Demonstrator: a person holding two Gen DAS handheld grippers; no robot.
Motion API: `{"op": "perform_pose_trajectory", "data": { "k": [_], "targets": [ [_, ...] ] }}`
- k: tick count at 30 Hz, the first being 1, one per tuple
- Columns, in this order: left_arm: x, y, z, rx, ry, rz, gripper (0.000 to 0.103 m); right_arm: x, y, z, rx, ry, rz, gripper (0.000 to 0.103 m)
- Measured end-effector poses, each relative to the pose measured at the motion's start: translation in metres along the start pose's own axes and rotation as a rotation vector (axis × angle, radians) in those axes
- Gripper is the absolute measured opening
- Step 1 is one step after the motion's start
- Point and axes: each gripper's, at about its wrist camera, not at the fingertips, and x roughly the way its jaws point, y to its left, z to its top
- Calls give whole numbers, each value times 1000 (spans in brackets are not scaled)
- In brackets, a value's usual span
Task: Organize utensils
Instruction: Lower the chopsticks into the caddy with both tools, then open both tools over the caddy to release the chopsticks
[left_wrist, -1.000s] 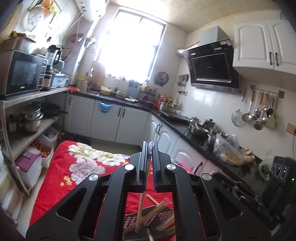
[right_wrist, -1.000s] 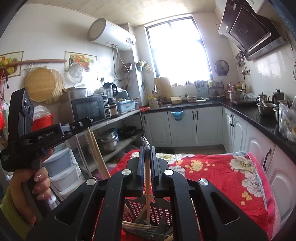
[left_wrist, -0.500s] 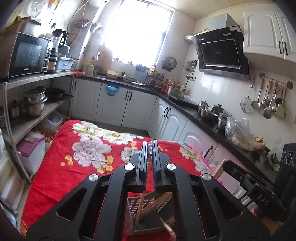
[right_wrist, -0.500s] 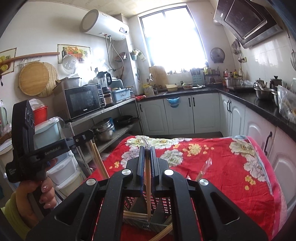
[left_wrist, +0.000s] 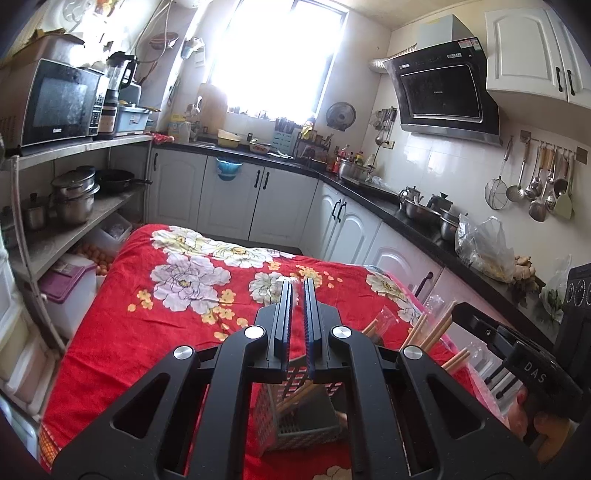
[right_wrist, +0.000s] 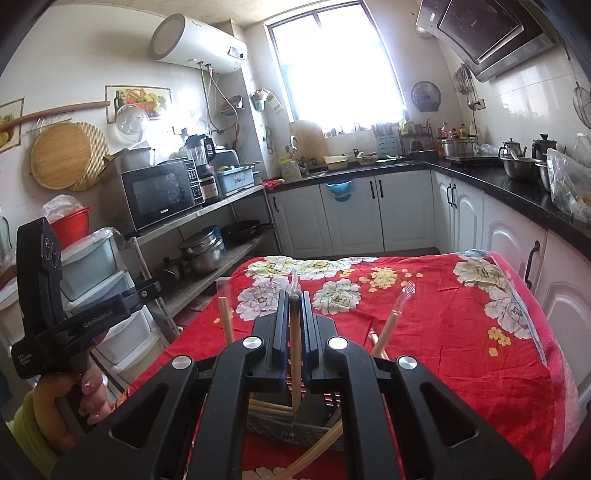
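Observation:
A grey perforated basket (left_wrist: 295, 424) stands on the red flowered tablecloth (left_wrist: 166, 332), right below both grippers, with several wooden chopsticks (left_wrist: 430, 328) leaning in it. My left gripper (left_wrist: 297, 291) hangs over the basket with its jaws nearly together on a thin chopstick, which is hard to make out between the pads. My right gripper (right_wrist: 294, 295) is shut on an upright chopstick (right_wrist: 294, 350) whose lower end reaches into the basket (right_wrist: 295, 432). More chopsticks (right_wrist: 389, 325) stick up beside it, some in clear sleeves. A hand (right_wrist: 70, 402) holds the left gripper's handle at the lower left of the right wrist view.
A metal shelf with a microwave (left_wrist: 55, 99) and pots (left_wrist: 74, 195) runs along the table's left side, with storage bins (left_wrist: 70, 291) under it. White cabinets and a black counter (left_wrist: 406, 214) with pots and bags run along the right side. Most of the cloth beyond the basket is bare.
Both grippers have sunk toward the basket with their chopsticks, and both views now look further down onto the table. The jaws have kept their width.

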Motion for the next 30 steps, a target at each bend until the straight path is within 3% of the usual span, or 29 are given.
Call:
{"op": "perform_pose_trajectory", "data": {
  "k": [8,16,20,30],
  "targets": [
    [-6,8,-11,-31,22,-1,12,-5,-2,-10,0,17,-13,13],
    [-17,16,-22,-74,44,-20,28,-15,-6,-19,20,29,-19,22],
    [-23,17,-28,-84,51,-30,35,-23,-11,-24,55,29,-8,41],
    [-36,18,-41,-89,70,-35,69,-39,-10,-37,56,45,-13,45]
  ]
}}
